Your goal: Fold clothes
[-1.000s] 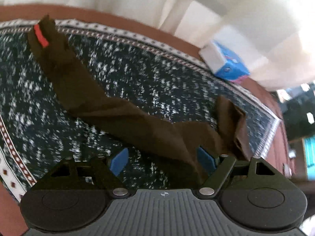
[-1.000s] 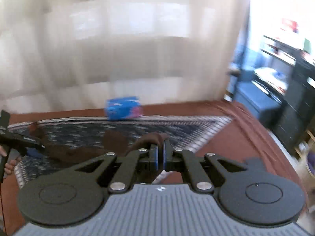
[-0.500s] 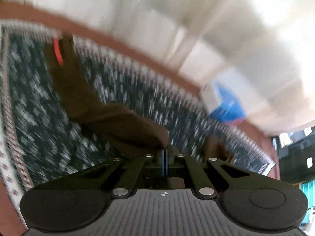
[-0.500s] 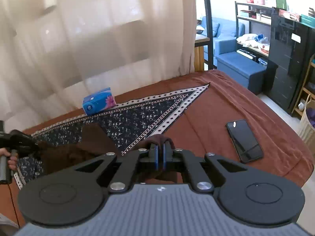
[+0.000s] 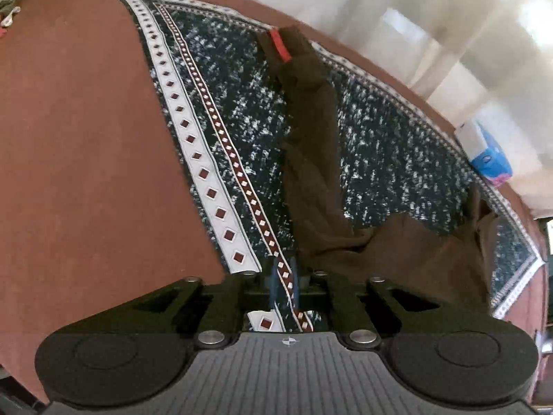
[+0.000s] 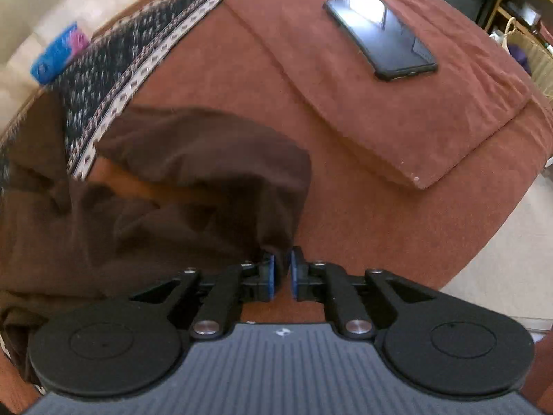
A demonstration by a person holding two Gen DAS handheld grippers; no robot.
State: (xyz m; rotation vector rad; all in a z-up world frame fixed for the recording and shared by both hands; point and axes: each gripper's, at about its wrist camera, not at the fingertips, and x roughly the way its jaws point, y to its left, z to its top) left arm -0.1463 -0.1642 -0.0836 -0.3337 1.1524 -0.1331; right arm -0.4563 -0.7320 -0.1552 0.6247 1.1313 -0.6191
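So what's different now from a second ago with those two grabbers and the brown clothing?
Both grippers have let go: the left gripper and right gripper are opening, nothing between the jaws. The right came down, laying the dark brown garment on the bed. The black phone stayed put.

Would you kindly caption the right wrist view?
Right gripper opening beside dark brown garment on rust-brown bedspread; black phone beyond.

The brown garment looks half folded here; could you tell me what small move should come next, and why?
Probably lift the right gripper clear. Its jaws are opening with nothing visibly between them, and the brown garment lies bunched beside them on the rust-coloured cover. The left gripper is opening too, over the patterned cloth, so a fresh grasp should follow.
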